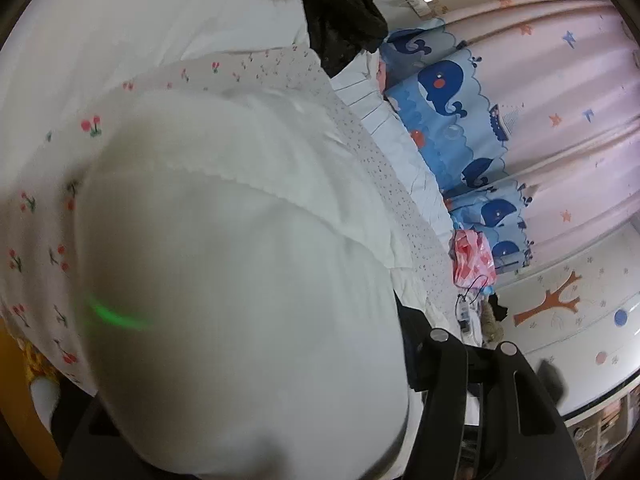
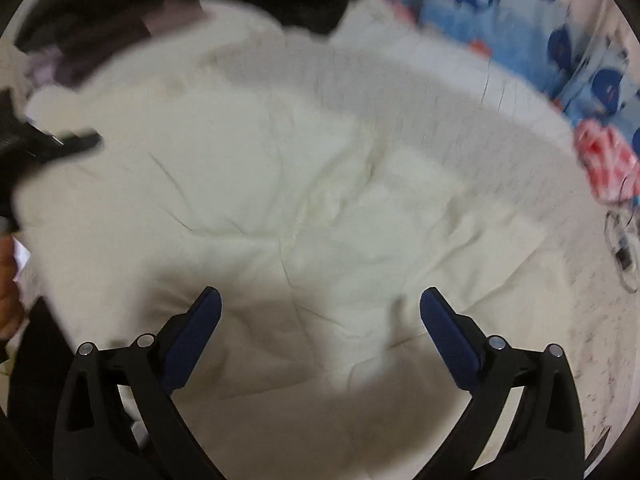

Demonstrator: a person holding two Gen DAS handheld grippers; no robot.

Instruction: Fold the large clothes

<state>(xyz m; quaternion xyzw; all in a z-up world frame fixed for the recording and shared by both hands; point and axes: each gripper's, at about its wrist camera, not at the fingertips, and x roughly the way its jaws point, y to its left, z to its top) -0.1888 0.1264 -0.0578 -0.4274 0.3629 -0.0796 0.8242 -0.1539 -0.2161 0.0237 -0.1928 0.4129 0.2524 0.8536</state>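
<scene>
A large white garment (image 2: 304, 184) lies spread and creased on the bed. In the left wrist view the same white cloth (image 1: 240, 280) drapes over my left gripper and hides its fingertips; only the black right-hand finger arm (image 1: 508, 392) shows. My right gripper (image 2: 320, 304) is open with blue pads (image 2: 196, 332) wide apart, hovering just over the garment's near part, holding nothing. The left gripper's black body (image 2: 44, 148) shows at the left edge of the right wrist view, on the cloth.
A floral sheet (image 1: 44, 208) covers the bed. Dark clothes (image 1: 340, 20) are piled at the far end. A blue whale-print quilt (image 1: 448, 92) and a pink-red bag (image 1: 472, 256) lie along the bed's right side, next to a curtain (image 1: 568, 128).
</scene>
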